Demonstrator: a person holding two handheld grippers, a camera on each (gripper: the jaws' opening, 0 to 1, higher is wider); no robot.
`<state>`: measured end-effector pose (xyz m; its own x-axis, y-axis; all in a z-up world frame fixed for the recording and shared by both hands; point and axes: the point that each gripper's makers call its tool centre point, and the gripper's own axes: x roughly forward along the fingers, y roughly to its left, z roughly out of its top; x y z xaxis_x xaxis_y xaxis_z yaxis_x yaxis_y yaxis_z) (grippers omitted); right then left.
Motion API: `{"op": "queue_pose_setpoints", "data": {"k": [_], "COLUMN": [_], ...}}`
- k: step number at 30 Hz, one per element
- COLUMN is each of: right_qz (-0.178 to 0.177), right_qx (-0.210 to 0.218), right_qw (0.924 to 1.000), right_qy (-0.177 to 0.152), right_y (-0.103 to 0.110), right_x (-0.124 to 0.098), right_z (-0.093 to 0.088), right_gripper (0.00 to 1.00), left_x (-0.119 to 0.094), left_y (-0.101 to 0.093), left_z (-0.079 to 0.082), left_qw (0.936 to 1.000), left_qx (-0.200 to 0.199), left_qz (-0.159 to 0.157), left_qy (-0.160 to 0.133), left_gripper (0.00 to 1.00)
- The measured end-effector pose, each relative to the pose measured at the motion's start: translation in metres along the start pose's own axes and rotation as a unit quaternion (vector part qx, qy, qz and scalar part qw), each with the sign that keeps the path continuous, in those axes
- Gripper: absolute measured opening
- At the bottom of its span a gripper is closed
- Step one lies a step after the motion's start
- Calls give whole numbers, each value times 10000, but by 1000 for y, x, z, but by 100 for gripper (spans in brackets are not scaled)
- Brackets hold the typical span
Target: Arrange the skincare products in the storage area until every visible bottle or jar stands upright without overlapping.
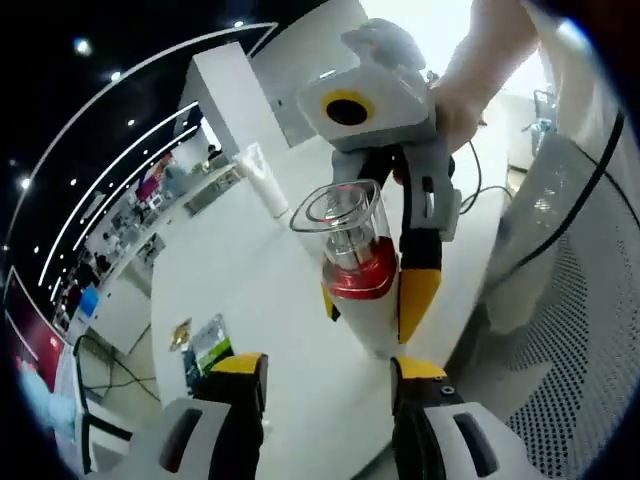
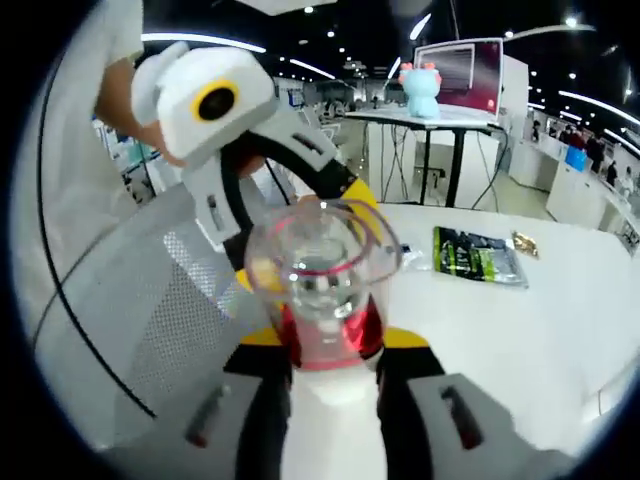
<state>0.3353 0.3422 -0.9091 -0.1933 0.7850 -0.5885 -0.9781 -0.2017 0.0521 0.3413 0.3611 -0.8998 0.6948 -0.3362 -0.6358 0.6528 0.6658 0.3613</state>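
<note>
Clear-capped white bottle (image 2: 325,330), red collar

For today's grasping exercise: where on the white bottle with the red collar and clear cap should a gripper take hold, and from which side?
Grip the white bottle with the red collar and clear cap on its straight white body below the collar, jaws closing from two opposite sides, as the right gripper appears to do now. The body is wider and parallel-walled; the clear cap might pull off or slip.
</note>
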Motion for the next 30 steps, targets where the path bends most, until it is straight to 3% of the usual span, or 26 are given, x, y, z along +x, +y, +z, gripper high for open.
{"op": "queue_pose_setpoints", "data": {"k": [4, 8, 10, 13, 17, 20, 23, 26, 29, 30], "right_qz": [-73, -128, -212, -398, -721, -857, -1008, -1154, -1348, -1455], "right_qx": [216, 561, 812, 1445, 1777, 1871, 1979, 1930, 1799, 1735], "right_qw": [9997, 9983, 9961, 9856, 9749, 9702, 9648, 9641, 9657, 9662], "right_qy": [14, -53, -289, -787, -1135, -1281, -1412, -1413, -1300, -1234], "right_y": [-3, -6, -12, -30, -60, -79, -95, -107, -122, -129], "right_x": [-2, -11, -19, -47, -84, -110, -136, -153, -169, -175], "right_z": [0, -1, 5, 16, 24, 28, 30, 28, 23, 19], "right_gripper": [30, 30, 30, 30, 30, 30, 30, 30, 30, 30], "left_x": [4, 5, 5, 10, 16, 18, 22, 26, 25, 26], "left_y": [4, 9, 11, 3, 6, 4, 0, -5, -11, -10], "left_z": [-5, -18, -13, -6, -10, -12, -6, -9, -23, -23], "left_qw": [9998, 9967, 9937, 9972, 9952, 9913, 9920, 9910, 9865, 9869], "left_qx": [74, 440, 862, 496, 646, 893, 919, 989, 1045, 1032], "left_qz": [167, 305, 425, 268, 289, 180, 96, 60, -64, -55], "left_qy": [120, 612, 582, 490, 683, 950, 855, 897, 1261, 1241], "left_gripper": [48, 42, 40, 39, 40, 38, 36, 35, 31, 31]}}
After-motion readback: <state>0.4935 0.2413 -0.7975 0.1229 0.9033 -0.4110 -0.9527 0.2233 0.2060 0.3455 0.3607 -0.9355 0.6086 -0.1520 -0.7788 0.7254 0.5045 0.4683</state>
